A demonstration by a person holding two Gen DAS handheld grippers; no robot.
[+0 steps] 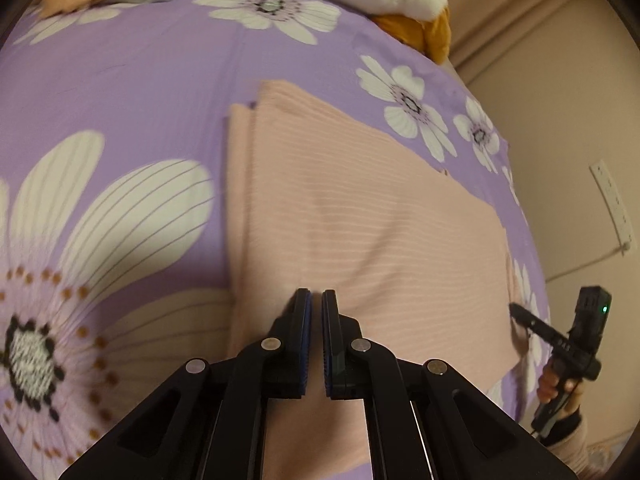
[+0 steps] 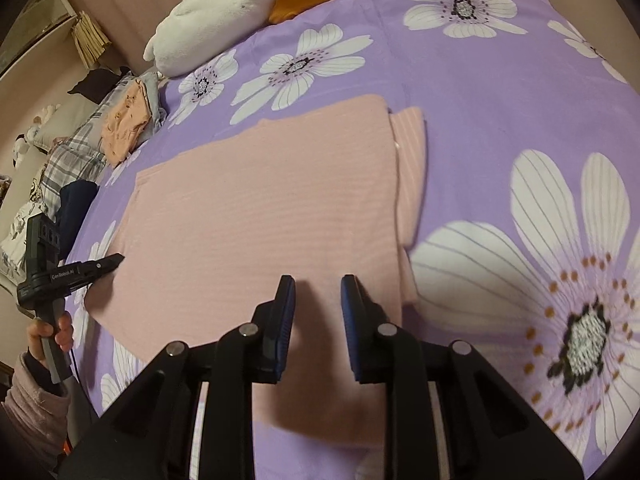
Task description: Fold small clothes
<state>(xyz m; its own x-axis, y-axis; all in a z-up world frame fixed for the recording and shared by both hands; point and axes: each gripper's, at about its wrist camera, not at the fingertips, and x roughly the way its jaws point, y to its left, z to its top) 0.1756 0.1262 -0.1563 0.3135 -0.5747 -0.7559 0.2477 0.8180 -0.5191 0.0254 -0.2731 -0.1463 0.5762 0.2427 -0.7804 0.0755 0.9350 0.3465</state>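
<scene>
Garment: the pink ribbed top (image 1: 360,216) lies flat on the bed's purple flowered sheet (image 1: 140,80), already partly folded, with a narrower layer showing along one long side
Left tongs (image 1: 317,300): pads together with only a sliver between them, nothing pinched, hovering over the near end of the cloth
Right tongs (image 2: 318,285): pads a little apart, nothing between them, poised over the near end too, pink cloth showing through the gap
Step in hand: looks like lining up for the next fold, both pairs over the near end
How to do it well: open both pairs, pinch all the layers at the two near corners, lift together and carry them level to the far edge so the edges match
Risk: grabbing only the top layer would pull the earlier fold loose
Elsewhere: a white plush toy (image 2: 216,12) and a small pile of clothes (image 2: 124,120) sit at the far side, well clear
</scene>
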